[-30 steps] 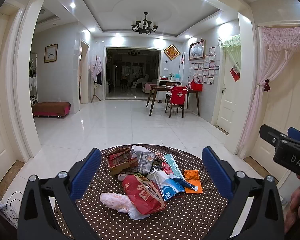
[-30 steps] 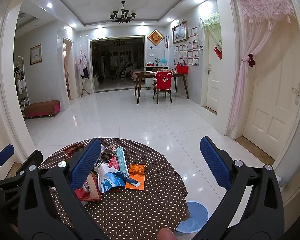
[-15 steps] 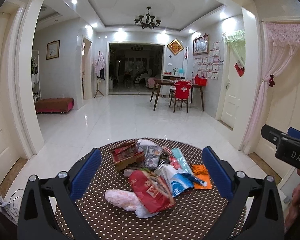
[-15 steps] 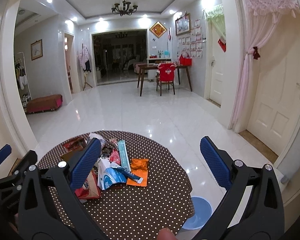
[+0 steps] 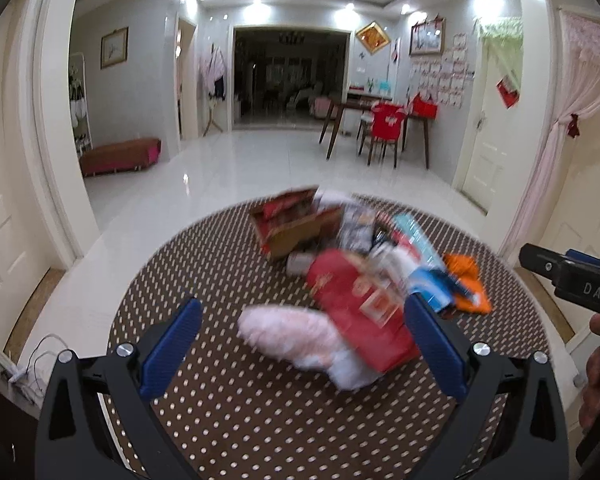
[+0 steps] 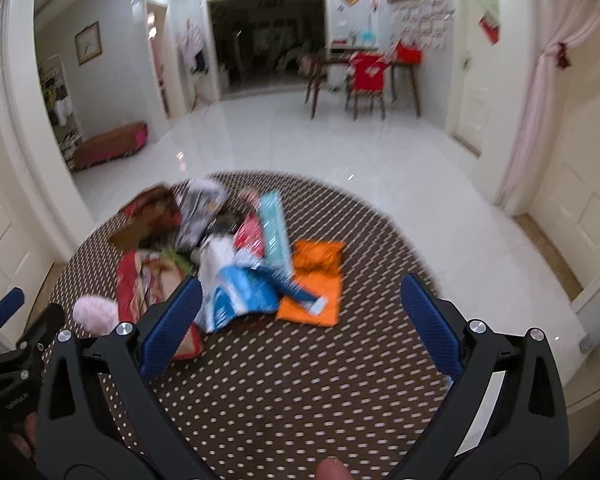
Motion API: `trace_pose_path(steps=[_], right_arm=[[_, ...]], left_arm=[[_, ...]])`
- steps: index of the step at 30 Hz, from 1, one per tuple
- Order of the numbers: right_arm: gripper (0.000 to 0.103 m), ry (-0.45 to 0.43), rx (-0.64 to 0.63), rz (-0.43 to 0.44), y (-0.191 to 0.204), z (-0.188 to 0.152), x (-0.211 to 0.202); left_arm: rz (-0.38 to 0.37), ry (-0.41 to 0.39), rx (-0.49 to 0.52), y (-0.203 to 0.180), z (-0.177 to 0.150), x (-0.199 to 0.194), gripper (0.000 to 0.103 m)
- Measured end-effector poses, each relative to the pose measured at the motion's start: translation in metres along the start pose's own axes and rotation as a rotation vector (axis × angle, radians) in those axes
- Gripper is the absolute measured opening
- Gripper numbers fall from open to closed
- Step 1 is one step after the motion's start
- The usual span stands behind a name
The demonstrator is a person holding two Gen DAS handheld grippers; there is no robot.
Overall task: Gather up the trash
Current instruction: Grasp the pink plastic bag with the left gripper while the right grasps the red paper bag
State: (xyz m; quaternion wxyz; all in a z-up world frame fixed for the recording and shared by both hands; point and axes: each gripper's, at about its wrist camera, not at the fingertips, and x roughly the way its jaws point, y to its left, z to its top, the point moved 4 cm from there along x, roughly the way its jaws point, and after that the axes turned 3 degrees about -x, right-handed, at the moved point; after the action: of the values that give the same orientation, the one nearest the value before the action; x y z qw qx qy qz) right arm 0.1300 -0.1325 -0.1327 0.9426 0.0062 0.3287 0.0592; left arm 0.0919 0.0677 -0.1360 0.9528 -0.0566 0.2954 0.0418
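Observation:
A pile of trash lies on a round table with a brown polka-dot cloth [image 5: 260, 420]. It holds a pink plastic bag [image 5: 288, 332], a red packet [image 5: 360, 304], a brown carton [image 5: 296, 224], a blue-white bag [image 6: 240, 292] and an orange wrapper [image 6: 316, 280]. My left gripper [image 5: 300, 344] is open above the near side of the table, its fingers flanking the pink bag and red packet without touching them. The right gripper [image 6: 300, 320] hangs open over the cloth just short of the orange wrapper. Each gripper shows at the edge of the other's view.
White tiled floor [image 5: 260, 168] stretches beyond the table. A wooden table with a red-covered chair [image 5: 384, 128] stands far back right, a low red bench [image 5: 120, 156] at far left. White doors and a pink curtain [image 5: 560, 152] are on the right.
Both grippers have tilted down and moved forward toward the trash pile, which now looms larger and blurred. Both stay open and nothing has been taken hold of.

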Motion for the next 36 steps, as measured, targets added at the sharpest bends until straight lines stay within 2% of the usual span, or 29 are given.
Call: trace_pose_path(steps=[4, 11, 12, 13, 14, 16, 19, 21, 26, 31, 34, 36], right_arm=[[0.097, 0.086, -0.046, 0.144, 0.037, -0.017, 0.028], [0.096, 0.147, -0.120, 0.300, 0.098, -0.024, 0.053], [0.089, 0.152, -0.132, 0.308, 0.104, -0.025, 0.057], [0.069, 0.167, -0.149, 0.310, 0.109, -0.026, 0.061], [0.055, 0.179, -0.156, 0.317, 0.113, -0.029, 0.064], [0.033, 0.184, -0.151, 0.357, 0.116, -0.031, 0.065], [0.025, 0.176, -0.130, 0.395, 0.111, -0.029, 0.056], [0.023, 0.176, -0.101, 0.426, 0.101, -0.030, 0.049], [0.021, 0.142, -0.087, 0.432, 0.080, -0.029, 0.028], [0.020, 0.100, -0.057, 0.441, 0.063, -0.021, 0.015], [0.020, 0.071, -0.016, 0.477, 0.051, -0.016, 0.007], [0.020, 0.044, 0.009, 0.484, 0.040, -0.012, -0.002]], left_arm=[[0.043, 0.062, -0.008, 0.019, -0.020, 0.016, 0.099], [0.082, 0.093, -0.056, 0.054, -0.030, 0.022, 0.099], [0.081, 0.095, -0.061, 0.057, -0.030, 0.023, 0.099], [0.076, 0.097, -0.064, 0.059, -0.030, 0.025, 0.099], [0.071, 0.099, -0.064, 0.058, -0.030, 0.027, 0.099], [0.053, 0.106, -0.057, 0.057, -0.030, 0.030, 0.099], [0.039, 0.117, -0.034, 0.052, -0.028, 0.039, 0.099], [0.020, 0.128, -0.027, 0.045, -0.025, 0.047, 0.099], [-0.041, 0.166, -0.028, 0.032, -0.022, 0.066, 0.099], [-0.043, 0.218, -0.046, 0.025, -0.021, 0.088, 0.099], [-0.100, 0.234, -0.073, 0.016, -0.019, 0.095, 0.098], [-0.127, 0.237, -0.083, 0.012, -0.019, 0.100, 0.076]])
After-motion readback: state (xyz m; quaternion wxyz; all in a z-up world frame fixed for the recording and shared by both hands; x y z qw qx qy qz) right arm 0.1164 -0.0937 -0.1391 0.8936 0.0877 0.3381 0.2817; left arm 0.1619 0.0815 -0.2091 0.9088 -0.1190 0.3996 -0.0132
